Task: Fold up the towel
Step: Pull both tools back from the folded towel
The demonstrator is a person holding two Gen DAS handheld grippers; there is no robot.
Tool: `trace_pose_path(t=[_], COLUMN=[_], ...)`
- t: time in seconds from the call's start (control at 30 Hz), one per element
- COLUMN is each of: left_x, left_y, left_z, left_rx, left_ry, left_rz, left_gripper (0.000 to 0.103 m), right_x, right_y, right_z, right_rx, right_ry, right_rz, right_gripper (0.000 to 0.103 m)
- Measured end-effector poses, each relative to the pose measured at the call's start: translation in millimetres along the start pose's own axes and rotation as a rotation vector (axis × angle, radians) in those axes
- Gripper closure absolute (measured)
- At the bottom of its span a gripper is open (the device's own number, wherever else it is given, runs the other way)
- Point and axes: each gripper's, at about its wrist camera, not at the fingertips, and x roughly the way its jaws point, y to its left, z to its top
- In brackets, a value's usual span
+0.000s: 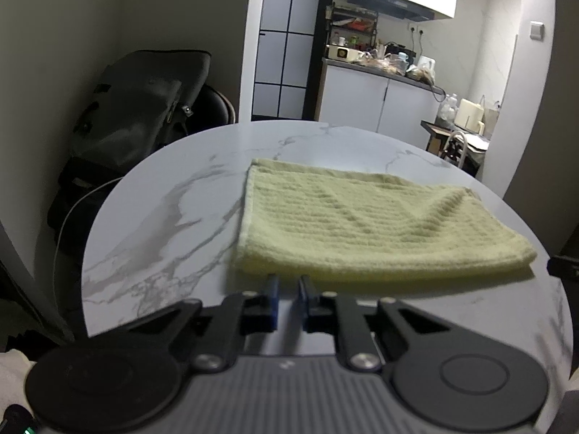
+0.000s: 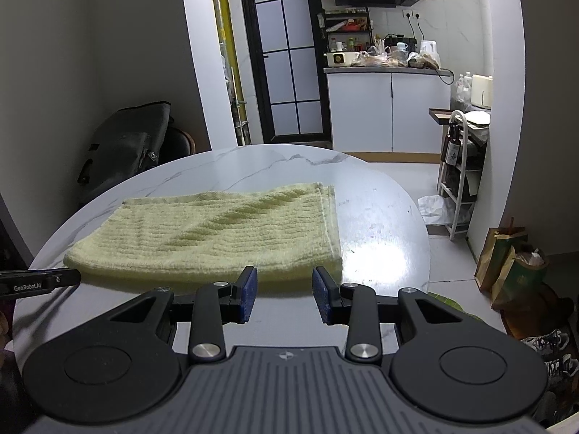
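The left gripper [image 1: 288,282], nearly closed, seems to nip nothing at the folded towel [image 1: 365,224]'s edge, while the right gripper [image 2: 284,276] gapes empty.

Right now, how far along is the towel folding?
Done: the green towel lies folded on the marble table. In hand: nothing; the left claw and right claw sit just short of its near edge. Left: perhaps another fold.

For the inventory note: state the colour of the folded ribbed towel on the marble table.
Pale yellow-green towel; clearest in the right wrist view.
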Motion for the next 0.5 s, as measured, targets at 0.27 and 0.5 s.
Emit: trace_pose_path(t=[0.27,0.5], left_x=[-6.0,-2.8], left_y=[-5.8,-4.6], left_z=[0.8,13.9], left_rx=[0.051,0.058], left_ry=[-0.046,-0.060], left_rz=[0.127,0.103], left_gripper=[0.077,0.069], right_x=[-13.4,-17.5], right_y=[4.2,2.0], right_z=[-11.4,-16.5], right_rx=[-0.009,-0.010], right_ry=[-0.002,0.010], right_rz=[0.011,-0.010], right_gripper=[0.065,0.065])
